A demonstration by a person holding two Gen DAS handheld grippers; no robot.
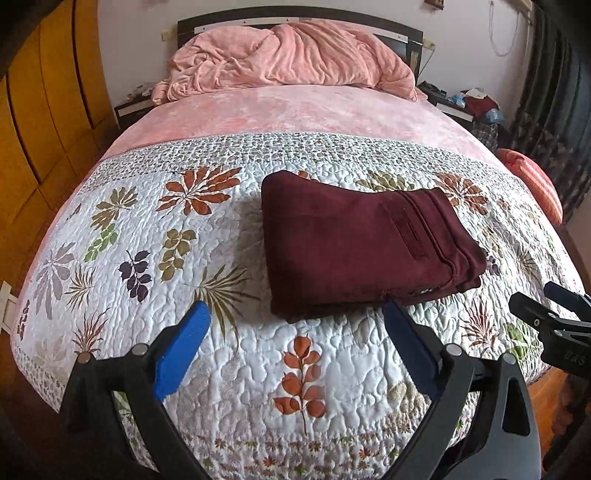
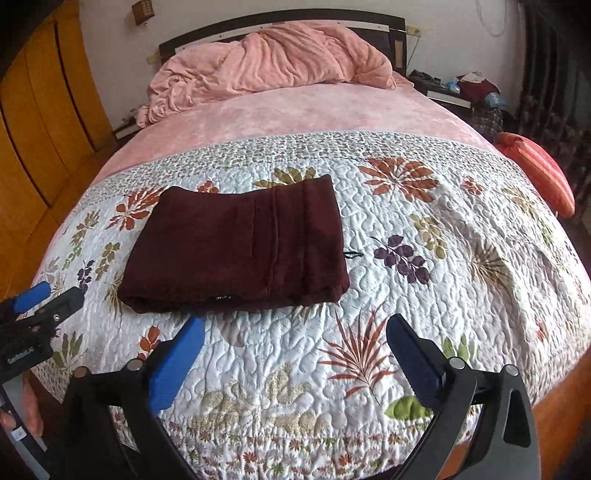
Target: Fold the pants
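Both tools, left tool [image 1: 295,343] and right tool [image 2: 295,354], hang wide open and empty over the bed's near edge. Pants [image 1: 365,243] sit folded mid-quilt [image 1: 258,369]. Only risk I see: a jaw snagging the stack and undoing the fold.

The folded pants [image 1: 364,243] are lying on the quilt [image 1: 207,373] near its foot edge, in front of the blanket [image 1: 291,59] that is lying at the headboard [image 1: 229,18] edge.
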